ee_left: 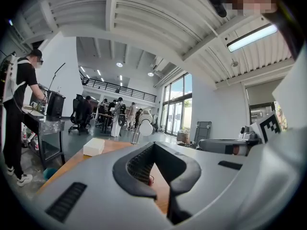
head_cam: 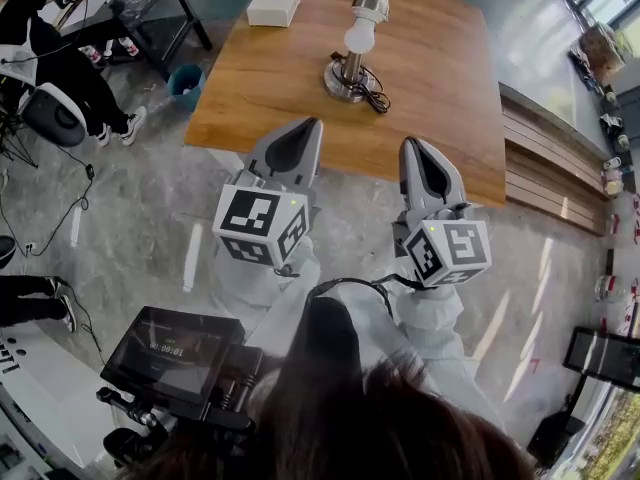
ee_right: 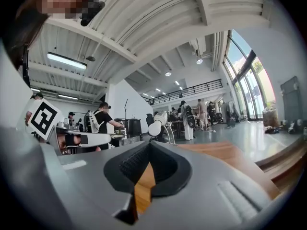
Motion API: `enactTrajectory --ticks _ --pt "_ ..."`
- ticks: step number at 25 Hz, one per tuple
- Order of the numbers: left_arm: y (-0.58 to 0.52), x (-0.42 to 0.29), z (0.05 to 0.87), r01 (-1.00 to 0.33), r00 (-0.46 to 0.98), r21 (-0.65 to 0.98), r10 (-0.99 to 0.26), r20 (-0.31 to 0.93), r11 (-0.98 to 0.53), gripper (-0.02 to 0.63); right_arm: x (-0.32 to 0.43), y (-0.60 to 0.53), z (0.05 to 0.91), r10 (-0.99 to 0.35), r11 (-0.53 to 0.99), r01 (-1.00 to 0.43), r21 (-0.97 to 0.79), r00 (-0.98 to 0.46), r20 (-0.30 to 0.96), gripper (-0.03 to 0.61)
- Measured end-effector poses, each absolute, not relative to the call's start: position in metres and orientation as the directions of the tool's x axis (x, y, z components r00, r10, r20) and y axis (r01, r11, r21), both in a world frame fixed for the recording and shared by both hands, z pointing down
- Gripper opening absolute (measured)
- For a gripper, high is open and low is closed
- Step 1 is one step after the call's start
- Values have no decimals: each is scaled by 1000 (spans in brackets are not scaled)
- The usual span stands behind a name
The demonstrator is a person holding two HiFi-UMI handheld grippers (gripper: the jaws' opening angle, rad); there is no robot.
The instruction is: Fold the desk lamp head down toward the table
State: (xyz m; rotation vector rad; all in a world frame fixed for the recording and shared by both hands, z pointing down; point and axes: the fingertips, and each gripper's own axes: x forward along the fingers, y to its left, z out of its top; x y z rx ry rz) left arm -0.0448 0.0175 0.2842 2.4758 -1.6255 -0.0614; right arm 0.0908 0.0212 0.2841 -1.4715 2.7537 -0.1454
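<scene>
A silver desk lamp (head_cam: 358, 40) with a white bulb stands upright on its round base near the middle of the wooden table (head_cam: 440, 88), a black cord coiled at the base. My left gripper (head_cam: 312, 123) is shut and empty, its tips at the table's near edge, short of the lamp. My right gripper (head_cam: 409, 145) is also shut and empty, beside it over the near edge. The lamp (ee_left: 144, 127) shows ahead beyond the closed jaws in the left gripper view. In the right gripper view the lamp (ee_right: 159, 123) stands ahead and slightly left.
A white box (head_cam: 275, 0) lies at the table's far left corner. A blue bin (head_cam: 186, 80) sits on the floor left of the table. A person sits at a dark desk far left. Wooden bench steps (head_cam: 550, 168) run along the right.
</scene>
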Motion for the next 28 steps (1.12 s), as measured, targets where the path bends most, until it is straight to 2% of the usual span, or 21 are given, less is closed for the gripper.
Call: enactTrajectory --ticks 4,10,16,20,24,26,28 --pt "-43 -60 292 -885 448 181 -889 92 -428 0 80 -36 291 -862 496 -861 -109 -504 50 1" --pt "-111 -64 318 -857 498 233 -855 144 -459 0 76 -99 322 -863 466 -874 -140 -484 145 2" --pt "-175 -54 348 -827 545 289 -815 197 -483 0 79 -164 343 -816 530 -830 -175 -555 162 2" --pt "-207 -33 375 -799 588 318 -775 233 -510 0 80 -198 352 -714 618 -732 -287 -675 185 2" --pt "-230 -20 395 -782 615 327 -738 276 -530 0 73 -224 344 -582 647 -572 -505 -798 158 2" --pt "-240 -19 402 -768 636 321 -716 286 -554 0 66 -235 338 -508 622 -453 -639 -854 111 3" --pt "-248 -20 409 -749 662 300 -688 297 -590 0 64 -244 340 -438 535 -320 -782 -896 67 4"
